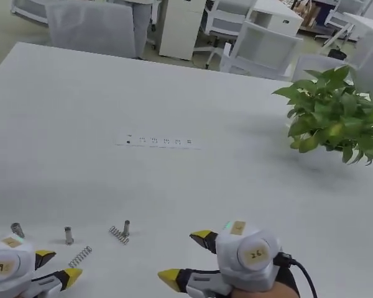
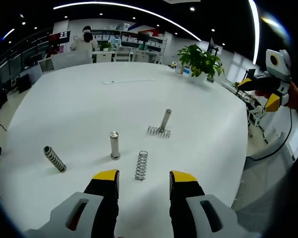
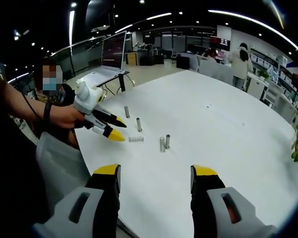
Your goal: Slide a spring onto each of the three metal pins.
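Aiming wide-open left gripper [image 2: 144,174] at loose spring [image 2: 141,165] beside bare pin [image 2: 114,145], likely for pickup; holding right gripper [image 3: 155,169] wide, empty, out of the way.

Head view looks down; gripper views share the pins [image 2: 114,145].

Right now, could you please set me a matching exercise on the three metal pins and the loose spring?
Head view:
1. leftmost silver metal pin
2. middle silver metal pin
3. rightmost silver metal pin
4. loose silver coil spring

States:
A. bare, upright
B. unfitted spring at its foot
C. fitted spring around it
D. flat, apart from pins

Pairs: 1-C, 2-A, 3-B, 4-D
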Demonstrator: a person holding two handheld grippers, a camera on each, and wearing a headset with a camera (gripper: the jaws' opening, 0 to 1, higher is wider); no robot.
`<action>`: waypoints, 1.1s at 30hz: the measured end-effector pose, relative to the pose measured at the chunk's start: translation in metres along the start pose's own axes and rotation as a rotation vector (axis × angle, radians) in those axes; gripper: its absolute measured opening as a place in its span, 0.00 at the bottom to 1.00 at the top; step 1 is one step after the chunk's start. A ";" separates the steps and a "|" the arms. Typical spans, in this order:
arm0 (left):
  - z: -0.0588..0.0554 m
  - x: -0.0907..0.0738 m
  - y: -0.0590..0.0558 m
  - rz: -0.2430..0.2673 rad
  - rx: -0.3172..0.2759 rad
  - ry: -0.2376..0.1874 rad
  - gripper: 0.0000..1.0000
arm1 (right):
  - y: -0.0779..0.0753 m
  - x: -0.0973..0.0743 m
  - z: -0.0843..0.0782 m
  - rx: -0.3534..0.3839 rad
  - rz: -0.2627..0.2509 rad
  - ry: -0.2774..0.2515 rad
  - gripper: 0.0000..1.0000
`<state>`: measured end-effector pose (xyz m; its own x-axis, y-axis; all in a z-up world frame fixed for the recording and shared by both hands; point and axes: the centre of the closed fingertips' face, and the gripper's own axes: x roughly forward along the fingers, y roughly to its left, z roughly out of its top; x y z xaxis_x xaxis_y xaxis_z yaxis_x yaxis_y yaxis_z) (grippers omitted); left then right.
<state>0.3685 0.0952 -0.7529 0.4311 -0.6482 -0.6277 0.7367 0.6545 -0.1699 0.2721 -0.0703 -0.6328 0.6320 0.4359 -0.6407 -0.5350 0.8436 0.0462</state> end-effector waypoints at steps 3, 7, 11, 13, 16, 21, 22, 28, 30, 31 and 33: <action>-0.003 0.008 0.002 0.002 0.001 0.011 0.30 | 0.000 0.000 -0.001 0.007 -0.001 0.001 0.55; -0.008 0.018 0.002 0.002 0.006 0.031 0.24 | 0.001 0.000 -0.003 0.009 0.001 0.004 0.54; -0.014 0.024 0.002 0.007 0.019 0.050 0.18 | 0.002 0.001 -0.004 0.012 0.004 0.007 0.54; -0.018 0.027 0.003 0.012 0.017 0.060 0.14 | 0.002 0.001 -0.005 0.012 0.004 0.009 0.54; -0.021 0.028 0.004 0.017 0.014 0.069 0.12 | 0.001 0.000 -0.006 0.014 0.003 0.009 0.54; -0.018 0.030 0.005 0.025 0.019 0.063 0.06 | -0.001 -0.001 -0.008 0.019 0.001 0.012 0.53; -0.018 0.030 0.006 0.029 0.023 0.064 0.05 | -0.001 -0.001 -0.008 0.019 0.001 0.013 0.53; -0.018 0.030 0.007 0.027 0.041 0.072 0.03 | 0.001 0.001 -0.008 0.019 0.005 0.013 0.53; -0.020 0.028 0.006 0.027 0.042 0.075 0.03 | 0.002 0.002 -0.008 0.023 0.012 0.011 0.53; -0.020 0.027 0.006 0.028 0.042 0.074 0.03 | 0.003 0.002 -0.009 0.025 0.015 0.012 0.53; -0.021 0.024 0.005 0.022 0.039 0.069 0.03 | 0.004 0.003 -0.011 0.027 0.018 0.014 0.53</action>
<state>0.3715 0.0909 -0.7841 0.4115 -0.6050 -0.6816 0.7477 0.6518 -0.1271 0.2660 -0.0686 -0.6429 0.6144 0.4465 -0.6505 -0.5306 0.8440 0.0782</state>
